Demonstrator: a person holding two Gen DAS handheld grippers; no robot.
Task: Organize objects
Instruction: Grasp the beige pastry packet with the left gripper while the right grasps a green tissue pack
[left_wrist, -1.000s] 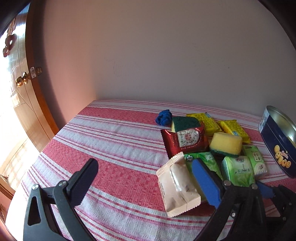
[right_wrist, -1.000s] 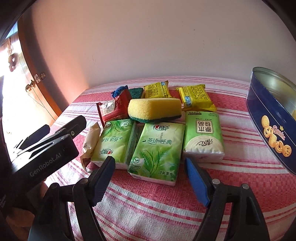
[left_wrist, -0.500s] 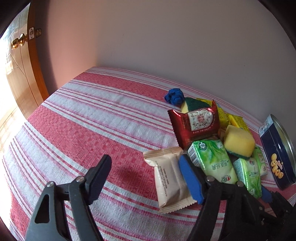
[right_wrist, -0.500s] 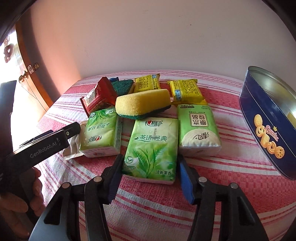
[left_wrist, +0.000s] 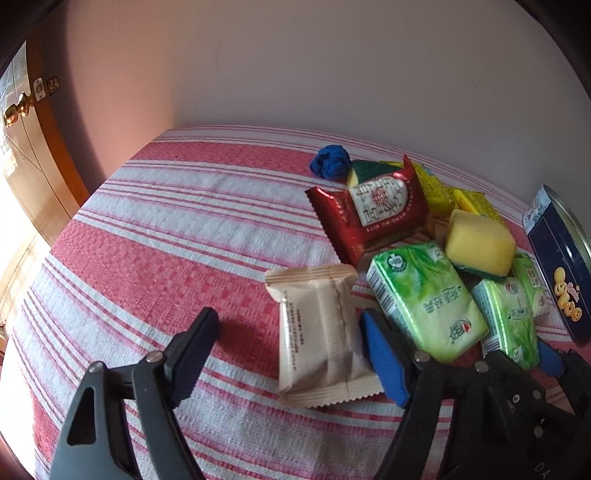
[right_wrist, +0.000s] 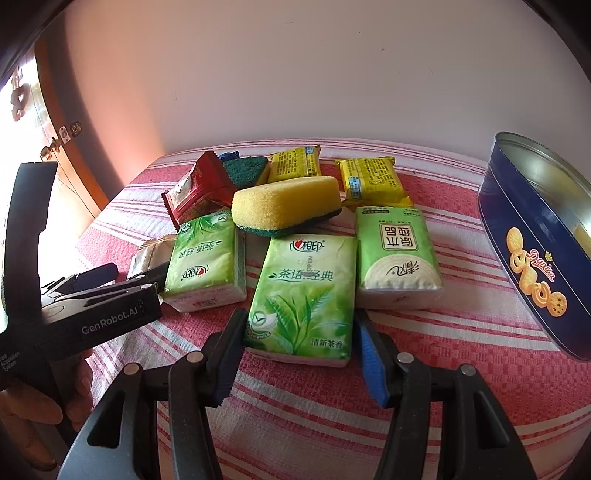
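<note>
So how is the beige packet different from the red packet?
The beige packet is pale and mostly plain; the red packet is shiny with a white label. The beige packet lies flat on the cloth between the left gripper fingers; the red packet leans tilted in the pile. Both have crimped, zigzag ends.

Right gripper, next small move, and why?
Probably lift the green tea tissue pack slightly and carry it toward the blue cookie tin. The right gripper has just closed its jaws against the pack's sides; the tin stands open on the right, with bare cloth between.
</note>
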